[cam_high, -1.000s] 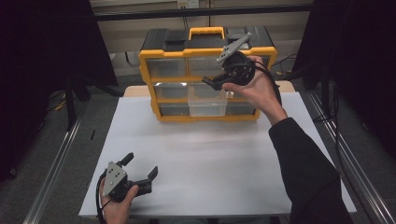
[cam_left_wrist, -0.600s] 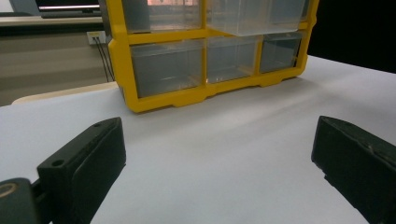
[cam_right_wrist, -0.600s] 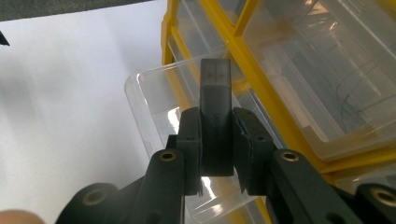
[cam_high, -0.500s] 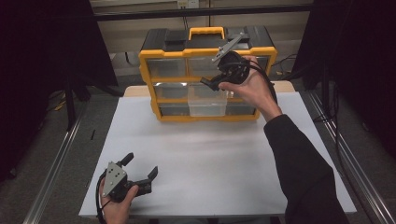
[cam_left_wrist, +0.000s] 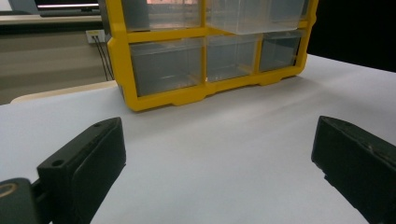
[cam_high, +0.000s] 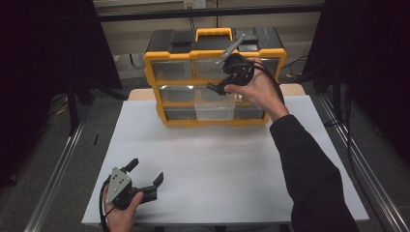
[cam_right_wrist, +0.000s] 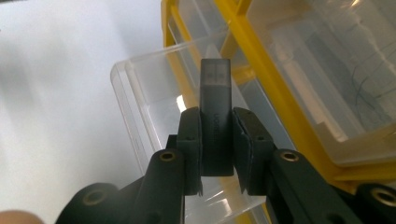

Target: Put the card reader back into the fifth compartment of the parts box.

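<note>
A yellow organizer (cam_high: 212,53) with clear drawers stands at the table's far edge. Its middle drawer (cam_high: 212,110) is pulled out. My right gripper (cam_high: 216,89) hovers just above that drawer, shut on a small dark grey block (cam_right_wrist: 215,93). In the right gripper view the block stands up between the pads, over the clear open drawer (cam_right_wrist: 140,98). My left gripper (cam_high: 146,171) rests at the near left of the white table, open, with nothing between its jaws. In the left gripper view its fingers (cam_left_wrist: 88,158) frame the organizer (cam_left_wrist: 163,98) farther off.
The white tabletop (cam_high: 217,159) spreads between the organizer and my left hand. Metal rails run along both sides of the table (cam_high: 58,169). The organizer carries a yellow handle (cam_high: 213,33) on its black lid.
My right gripper has shifted slightly left and down over the pulled-out drawer, still holding the block. The left gripper has stayed put.
</note>
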`<state>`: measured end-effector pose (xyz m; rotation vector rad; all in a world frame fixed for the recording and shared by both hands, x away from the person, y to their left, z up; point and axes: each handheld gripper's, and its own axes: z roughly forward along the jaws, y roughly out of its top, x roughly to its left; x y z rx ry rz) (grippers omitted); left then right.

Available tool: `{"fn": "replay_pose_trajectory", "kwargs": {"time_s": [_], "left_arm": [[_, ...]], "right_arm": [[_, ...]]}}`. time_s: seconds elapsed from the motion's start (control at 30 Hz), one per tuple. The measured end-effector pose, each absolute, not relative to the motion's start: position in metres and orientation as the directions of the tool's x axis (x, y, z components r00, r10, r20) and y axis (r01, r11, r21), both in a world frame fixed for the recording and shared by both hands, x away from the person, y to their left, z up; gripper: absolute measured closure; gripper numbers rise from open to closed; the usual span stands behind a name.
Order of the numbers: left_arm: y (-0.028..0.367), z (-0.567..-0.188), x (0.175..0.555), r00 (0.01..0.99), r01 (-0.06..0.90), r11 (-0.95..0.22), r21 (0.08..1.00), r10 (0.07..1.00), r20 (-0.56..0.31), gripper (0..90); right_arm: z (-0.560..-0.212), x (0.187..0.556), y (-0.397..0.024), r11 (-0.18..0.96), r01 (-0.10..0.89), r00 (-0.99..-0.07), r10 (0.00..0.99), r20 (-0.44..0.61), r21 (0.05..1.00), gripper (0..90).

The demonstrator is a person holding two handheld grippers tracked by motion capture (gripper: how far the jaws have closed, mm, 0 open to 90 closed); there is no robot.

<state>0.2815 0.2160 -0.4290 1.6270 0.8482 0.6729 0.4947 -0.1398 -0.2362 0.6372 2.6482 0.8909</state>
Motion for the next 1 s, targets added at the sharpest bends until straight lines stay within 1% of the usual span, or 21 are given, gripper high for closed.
{"fn": "replay_pose_trajectory", "kwargs": {"time_s": [0.47,1.0], "left_arm": [[0.216,-0.429,0.282,0.582,0.179,-0.116,0.977,0.813,-0.010,3.0],[0.216,-0.429,0.282,0.580,0.175,-0.118,0.977,0.814,-0.006,3.0]], "right_arm": [[-0.247,0.500,-0.135,0.732,0.349,-0.876,0.477,-0.075,0.585,73.7],[-0.257,0.508,-0.136,0.736,0.376,-0.866,0.495,-0.069,0.564,73.6]]}}
